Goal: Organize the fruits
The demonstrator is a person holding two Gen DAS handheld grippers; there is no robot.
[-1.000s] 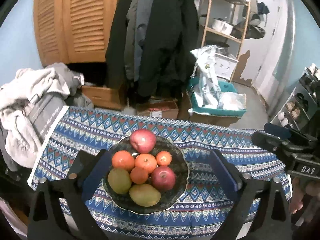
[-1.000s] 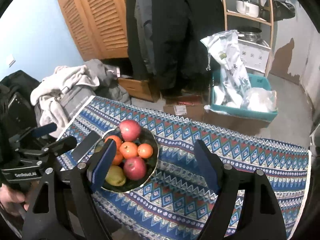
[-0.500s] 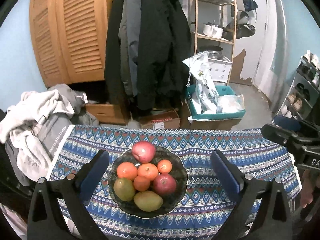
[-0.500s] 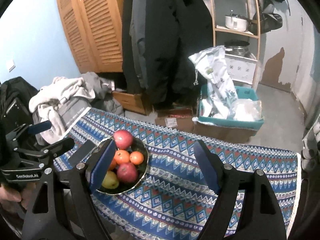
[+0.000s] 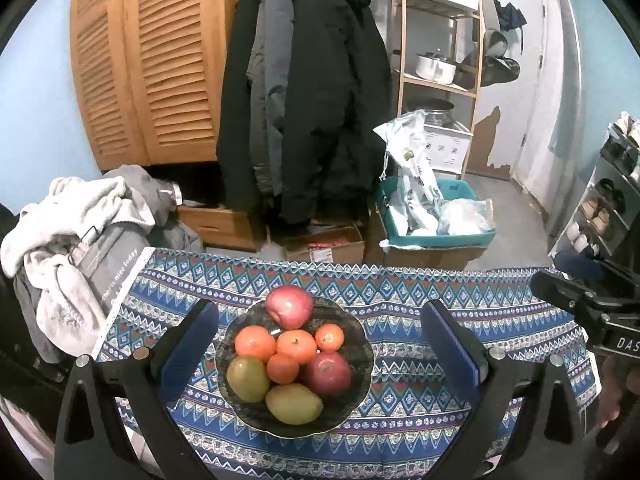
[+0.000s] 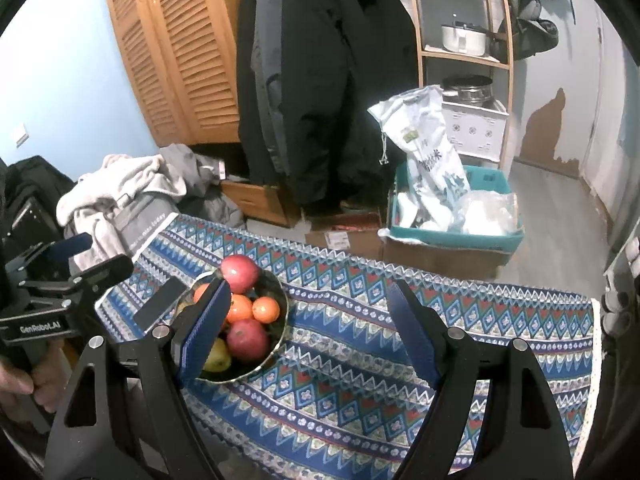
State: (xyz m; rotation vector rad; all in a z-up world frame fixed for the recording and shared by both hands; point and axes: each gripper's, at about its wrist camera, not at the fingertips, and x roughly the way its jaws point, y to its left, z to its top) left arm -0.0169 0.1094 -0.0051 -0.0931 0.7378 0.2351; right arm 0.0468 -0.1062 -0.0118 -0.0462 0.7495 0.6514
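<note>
A dark bowl (image 5: 362, 348) stands on the patterned blue tablecloth (image 5: 404, 288). It holds two red apples (image 5: 289, 306), several oranges (image 5: 296, 346) and two green-yellow mangoes (image 5: 294, 404). My left gripper (image 5: 320, 344) is open and empty, above the near table edge, its fingers either side of the bowl. My right gripper (image 6: 308, 328) is open and empty over the cloth, right of the bowl (image 6: 280, 320); its left finger (image 6: 204, 330) hides part of the fruit.
A pile of clothes (image 5: 68, 240) lies at the table's left end. Behind the table are hanging coats (image 5: 312, 100), cardboard boxes (image 5: 328, 246), a teal crate with bags (image 5: 436, 220), wooden shelves (image 5: 440, 40) and louvred doors (image 5: 152, 60).
Both grippers have pulled back and risen, so the bowl and table look smaller and lower. Nothing was picked up; the fruit has not moved.
</note>
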